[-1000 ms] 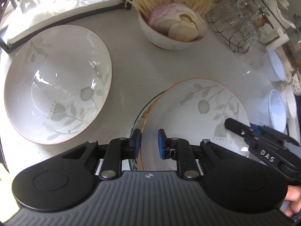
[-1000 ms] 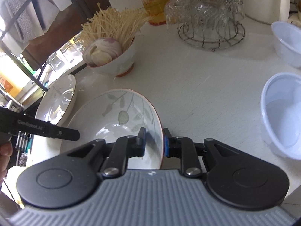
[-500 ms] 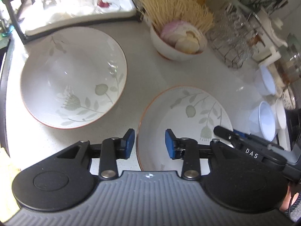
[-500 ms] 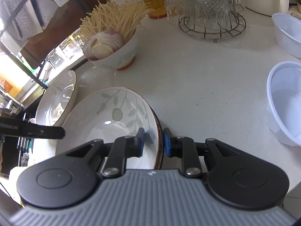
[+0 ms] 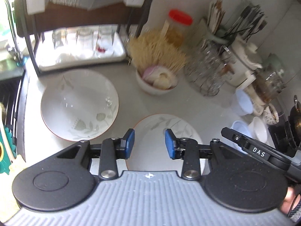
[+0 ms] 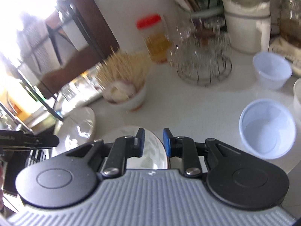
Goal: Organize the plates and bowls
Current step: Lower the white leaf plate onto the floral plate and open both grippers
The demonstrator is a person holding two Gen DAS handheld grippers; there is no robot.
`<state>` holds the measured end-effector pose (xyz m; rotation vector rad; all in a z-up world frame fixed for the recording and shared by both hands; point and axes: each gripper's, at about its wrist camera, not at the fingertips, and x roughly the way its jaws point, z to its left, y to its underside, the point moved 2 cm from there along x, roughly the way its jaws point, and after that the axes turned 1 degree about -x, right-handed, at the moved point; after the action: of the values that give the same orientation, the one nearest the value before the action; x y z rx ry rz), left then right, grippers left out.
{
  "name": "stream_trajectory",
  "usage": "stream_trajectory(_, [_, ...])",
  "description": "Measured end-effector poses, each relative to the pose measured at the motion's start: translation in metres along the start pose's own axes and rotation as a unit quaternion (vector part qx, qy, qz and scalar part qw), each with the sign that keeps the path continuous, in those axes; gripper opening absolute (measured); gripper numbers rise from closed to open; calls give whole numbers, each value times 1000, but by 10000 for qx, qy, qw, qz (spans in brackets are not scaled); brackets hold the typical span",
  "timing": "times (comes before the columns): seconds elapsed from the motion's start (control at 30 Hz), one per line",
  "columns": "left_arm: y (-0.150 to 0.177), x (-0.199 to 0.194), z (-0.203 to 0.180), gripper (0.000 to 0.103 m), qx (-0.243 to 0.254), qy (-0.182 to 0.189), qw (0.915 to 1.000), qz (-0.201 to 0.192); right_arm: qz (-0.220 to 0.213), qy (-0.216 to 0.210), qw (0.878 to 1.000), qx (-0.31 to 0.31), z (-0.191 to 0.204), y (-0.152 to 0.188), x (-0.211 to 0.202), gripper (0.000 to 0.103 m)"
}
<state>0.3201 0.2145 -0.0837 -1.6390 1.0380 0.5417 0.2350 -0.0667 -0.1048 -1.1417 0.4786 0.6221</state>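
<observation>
Left tool point(image 5: 150, 144): its jaws have just been opening. The blue pads point(image 5: 129, 141) stand well apart and nothing is clamped. It hangs above the tabletop point(image 5: 128, 101), tilted downward.

Right tool point(image 6: 153, 143): jaws narrowly apart, with a slim gap between the pads. They press on nothing, and the bowl rim shows through the gap from below. In the left wrist view its dark finger reaches in from the right, clear of the bowl's edge.

Near leaf-pattern bowl point(image 5: 165, 130): it sits upright on the tabletop, directly under both tools, and neither tool holds it.

Second leaf-pattern bowl point(image 5: 79, 103): larger, to the left and a little farther off, apart from the first and also upright.

Far centre: small white bowl point(image 5: 156, 88) stuffed with pale thin mushrooms and garlic. A red-lidded jar point(image 5: 179, 24) is behind it.

Far right: wire rack of glasses point(image 6: 203, 62). Two pale plastic bowls point(image 6: 267, 128) sit nearer on the right, well apart from the patterned bowls.

Far left: tray of drinking glasses point(image 5: 80, 43) under a dark shelf frame.

The far part of both views is blurred.
</observation>
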Motion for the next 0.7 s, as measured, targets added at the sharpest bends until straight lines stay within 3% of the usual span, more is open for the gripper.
stream_trajectory(0.37, [22, -78, -23, 41, 114, 17, 9984, -553, -494, -248, 9979, -331, 31, -8, -77, 26])
stream_trajectory(0.7, [66, -113, -25, 41, 77, -24, 9979, -639, -417, -345, 9971, -543, 57, 17, -106, 26])
